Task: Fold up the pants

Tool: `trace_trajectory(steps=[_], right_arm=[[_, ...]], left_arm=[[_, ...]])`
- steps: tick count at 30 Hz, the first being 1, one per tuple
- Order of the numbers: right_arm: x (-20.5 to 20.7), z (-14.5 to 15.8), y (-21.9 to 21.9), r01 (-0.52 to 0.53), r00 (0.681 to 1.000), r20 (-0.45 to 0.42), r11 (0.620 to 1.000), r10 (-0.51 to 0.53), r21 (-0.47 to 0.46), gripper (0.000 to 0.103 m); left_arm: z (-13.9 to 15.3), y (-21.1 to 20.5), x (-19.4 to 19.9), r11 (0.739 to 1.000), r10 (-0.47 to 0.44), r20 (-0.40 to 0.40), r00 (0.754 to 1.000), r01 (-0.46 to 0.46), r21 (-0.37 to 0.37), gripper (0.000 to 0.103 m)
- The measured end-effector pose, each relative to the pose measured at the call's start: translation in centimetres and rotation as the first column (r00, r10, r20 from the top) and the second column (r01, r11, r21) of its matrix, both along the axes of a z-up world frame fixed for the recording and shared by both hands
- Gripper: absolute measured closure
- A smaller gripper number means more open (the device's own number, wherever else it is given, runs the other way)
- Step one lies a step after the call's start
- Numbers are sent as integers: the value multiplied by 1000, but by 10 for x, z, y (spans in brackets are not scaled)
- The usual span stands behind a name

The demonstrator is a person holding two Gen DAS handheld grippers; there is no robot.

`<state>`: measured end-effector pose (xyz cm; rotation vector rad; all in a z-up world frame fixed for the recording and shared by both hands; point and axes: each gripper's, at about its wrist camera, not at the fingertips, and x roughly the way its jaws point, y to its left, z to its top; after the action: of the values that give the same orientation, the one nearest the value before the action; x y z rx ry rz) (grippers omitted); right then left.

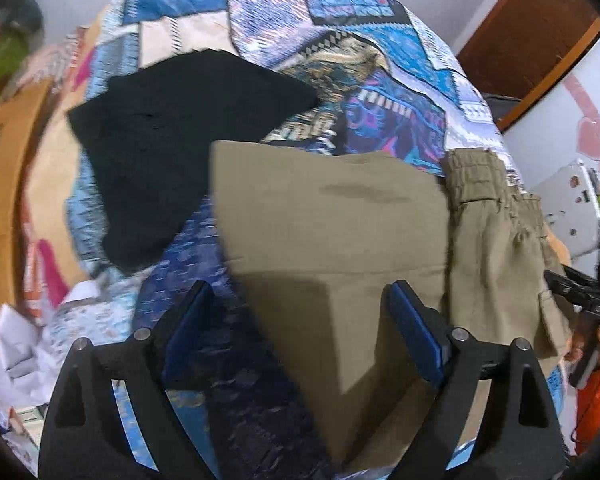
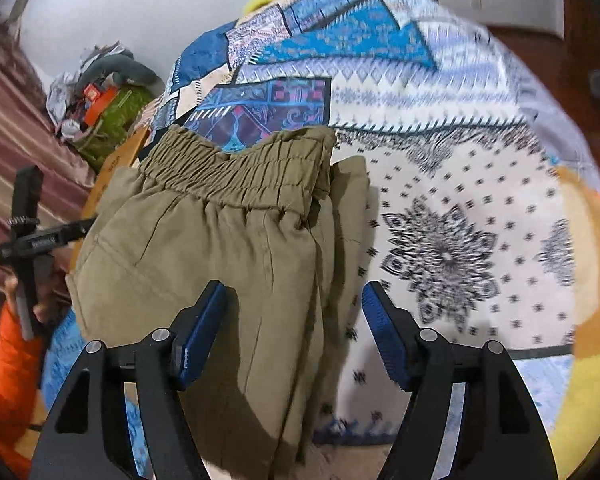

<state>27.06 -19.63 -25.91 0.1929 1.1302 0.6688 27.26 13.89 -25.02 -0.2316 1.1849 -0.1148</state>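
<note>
Khaki pants [image 1: 332,216] lie folded on a patterned blue bedspread [image 1: 340,40]. Their elastic waistband [image 2: 236,168] shows at the far end in the right wrist view. My left gripper [image 1: 300,300] hovers open above the leg end of the pants, nothing between its blue pads [image 1: 414,332]. Over the pants' right edge near the waist, my right gripper [image 2: 294,300] stands open, and no cloth is pinched by its blue pads [image 2: 384,340]. The other hand-held gripper body [image 2: 28,236] appears at the left of the right wrist view, gripped by a hand with an orange sleeve [image 2: 8,384].
A black folded garment [image 1: 172,152] lies on the bedspread left of the pants. Cardboard [image 1: 4,184] and crumpled paper [image 1: 16,344] sit at the left. A green bag with clutter [image 2: 112,120] stands beyond the bed. A brown door [image 1: 540,32] is at the back right.
</note>
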Motion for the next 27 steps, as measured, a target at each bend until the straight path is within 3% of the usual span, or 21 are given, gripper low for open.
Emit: trace_trajectory(steps=[2,5,8,12,16,19,22,27], right_arm=[[5,-6,1,5,1000,-21,999,-4,33,31],[8,-6,3,-10,1000,-26,999,11,48,35],[7,-2,4,-9,1000,-26,998,11,67,53],[4,10,12,-39,999,17,999,39,34,77],[-2,25,18,-58,993,103,998,60,-14,90],[-6,38,19,-67,985,158,998,69,-15,92],[-13,58,27,-87,970,227,996,90,-23,92],[-9,95,46,-93,932,352,996,90,-8,92]], left_arm=[[-4,-4,6,999,-14,-11,1000,13,-44,15],[-1,-15,8,998,-47,7,999,48,-52,29],[9,-26,8,996,-84,31,996,85,-34,56],[26,-37,6,993,-84,71,994,78,85,90],[49,-36,-1,994,-71,131,989,59,97,94],[66,-33,-4,995,-62,171,983,48,83,96],[85,-36,-8,992,-70,223,972,45,114,96],[127,-28,-19,984,-65,353,933,2,178,96]])
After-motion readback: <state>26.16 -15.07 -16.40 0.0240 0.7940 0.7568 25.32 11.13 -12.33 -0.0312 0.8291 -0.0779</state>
